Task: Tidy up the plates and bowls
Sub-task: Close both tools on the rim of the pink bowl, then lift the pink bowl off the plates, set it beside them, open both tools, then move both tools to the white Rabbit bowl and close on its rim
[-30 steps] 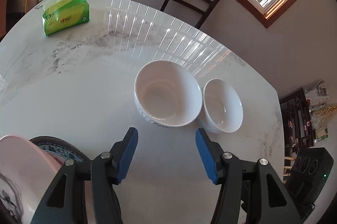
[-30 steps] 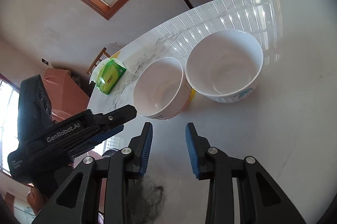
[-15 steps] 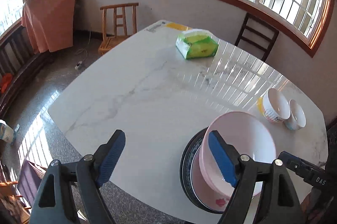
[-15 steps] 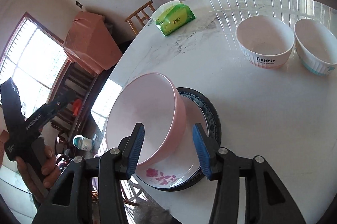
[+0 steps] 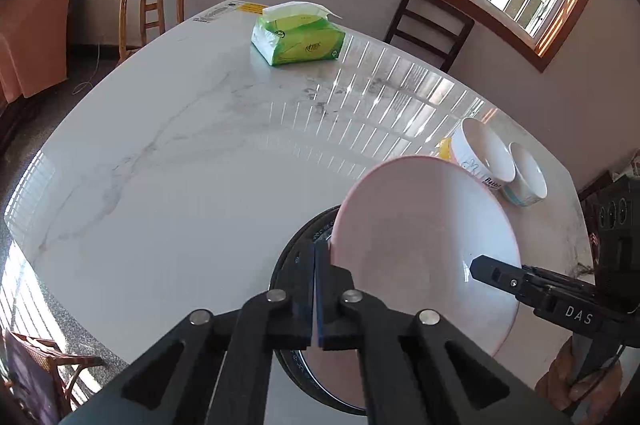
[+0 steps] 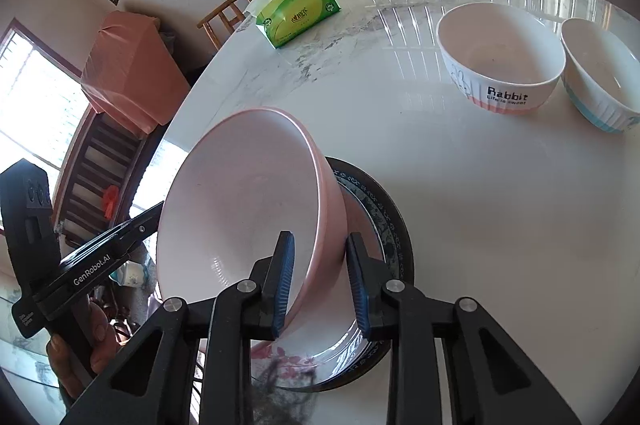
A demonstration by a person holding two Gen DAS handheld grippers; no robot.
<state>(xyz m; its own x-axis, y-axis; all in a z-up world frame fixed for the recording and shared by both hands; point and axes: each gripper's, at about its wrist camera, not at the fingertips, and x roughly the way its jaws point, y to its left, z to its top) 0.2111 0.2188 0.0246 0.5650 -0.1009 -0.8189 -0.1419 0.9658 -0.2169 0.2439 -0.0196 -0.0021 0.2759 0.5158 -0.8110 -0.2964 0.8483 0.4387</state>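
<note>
A pink bowl (image 5: 424,245) (image 6: 244,209) tilts on stacked plates: a white flowered plate (image 6: 320,349) on a dark patterned plate (image 6: 380,209) (image 5: 296,257). My left gripper (image 5: 316,265) is shut, its pads pressed together right at the bowl's left rim; whether they pinch the rim I cannot tell. My right gripper (image 6: 320,281) straddles the bowl's right wall, one finger inside, one outside, with a small gap still showing. A white "Rabbit" bowl (image 6: 500,65) (image 5: 480,155) and a blue-striped bowl (image 6: 604,81) (image 5: 526,177) stand side by side further back.
A green tissue pack (image 5: 298,39) (image 6: 298,13) lies at the far side of the white marble table (image 5: 180,165). Chairs stand around the table: a wooden one (image 5: 150,9) and a dark one (image 5: 430,29). The table's near edge is close to the plates.
Both grippers have swung from the two white bowls to the pink bowl on the plates. The left gripper shut from wide open. The right gripper now straddles the bowl's wall. The bowl tilts more.
</note>
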